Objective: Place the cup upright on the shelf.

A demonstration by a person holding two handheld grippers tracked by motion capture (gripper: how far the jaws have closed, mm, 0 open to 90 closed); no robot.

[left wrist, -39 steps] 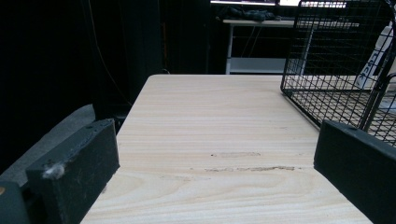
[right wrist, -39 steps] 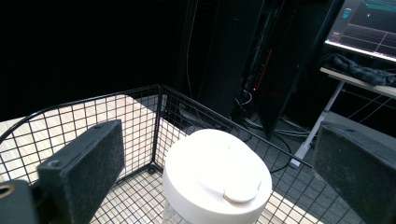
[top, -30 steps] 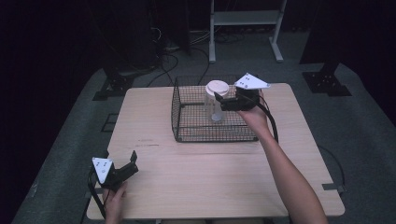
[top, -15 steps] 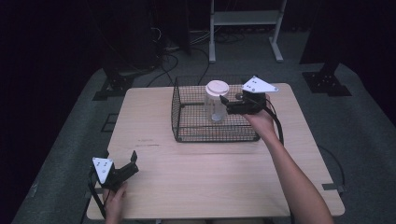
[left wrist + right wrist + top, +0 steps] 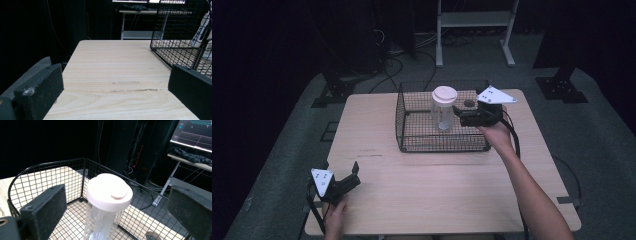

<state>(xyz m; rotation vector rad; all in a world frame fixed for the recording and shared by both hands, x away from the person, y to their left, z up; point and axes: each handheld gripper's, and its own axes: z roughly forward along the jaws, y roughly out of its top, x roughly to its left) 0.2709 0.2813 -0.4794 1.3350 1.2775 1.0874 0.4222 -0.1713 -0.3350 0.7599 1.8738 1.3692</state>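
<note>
A clear plastic jar (image 5: pixel 443 111) with a white lid (image 5: pixel 109 191) stands upright inside a black wire basket (image 5: pixel 408 135) at the back middle of the wooden table (image 5: pixel 437 185). My right gripper (image 5: pixel 457 113) hovers over the basket's right part, just right of the jar, open, its jaws wide apart on either side of the lid without touching it. My left gripper (image 5: pixel 356 175) rests near the table's front left corner, open, with bare wood between its jaws. The basket (image 5: pixel 180 37) rises ahead and to the right of it.
A small dark disc (image 5: pixel 469 103) lies on the basket floor at the back right. A white metal stand (image 5: pixel 474 20) and cables sit on the floor beyond the table. A monitor (image 5: pixel 195 132) glows on a desk behind.
My right gripper has drawn back a little to the right, away from the jar, which stays standing in the basket. The left gripper has not moved.
</note>
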